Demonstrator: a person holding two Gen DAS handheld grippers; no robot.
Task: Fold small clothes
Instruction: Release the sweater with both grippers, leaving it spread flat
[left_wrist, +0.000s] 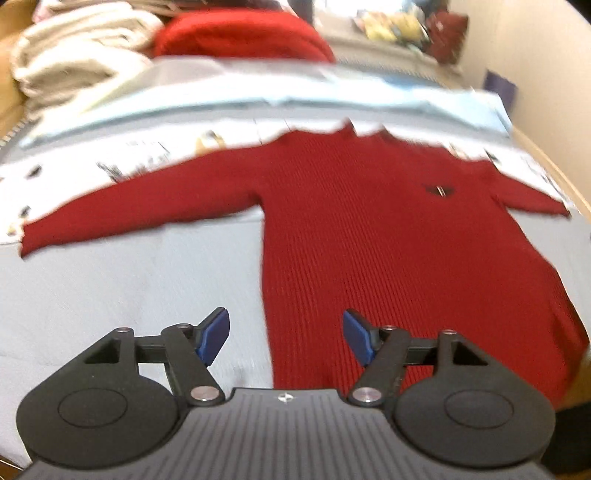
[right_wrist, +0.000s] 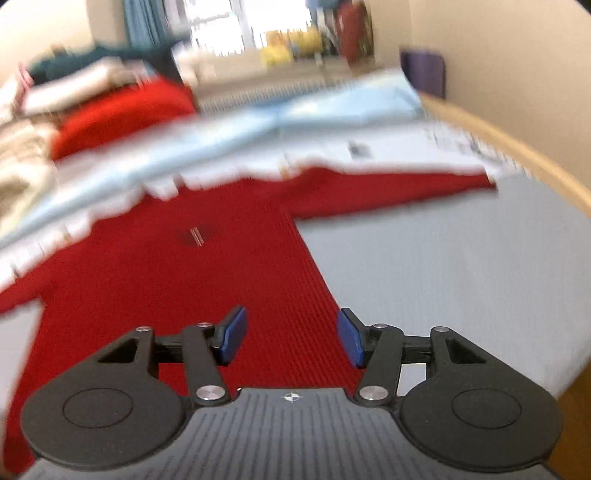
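Dark red ribbed knit sweater (left_wrist: 388, 229) lies flat, sleeves spread, on pale grey bed sheet (left_wrist: 129, 280). My left gripper (left_wrist: 285, 338) and right gripper (right_wrist: 291, 338) both spread wide, empty, above its hem.

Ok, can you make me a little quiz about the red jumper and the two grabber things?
1. True or false: the red sweater lies spread flat with both sleeves stretched out sideways.
2. Which is holding the sweater? A) the left gripper B) the right gripper C) neither
3. Fill the gap: the small dark badge sits on the sweater's ____.

Key:
1. True: it lies open on the grey bed cover.
2. C: both grippers are open and grip nothing.
3. Chest.
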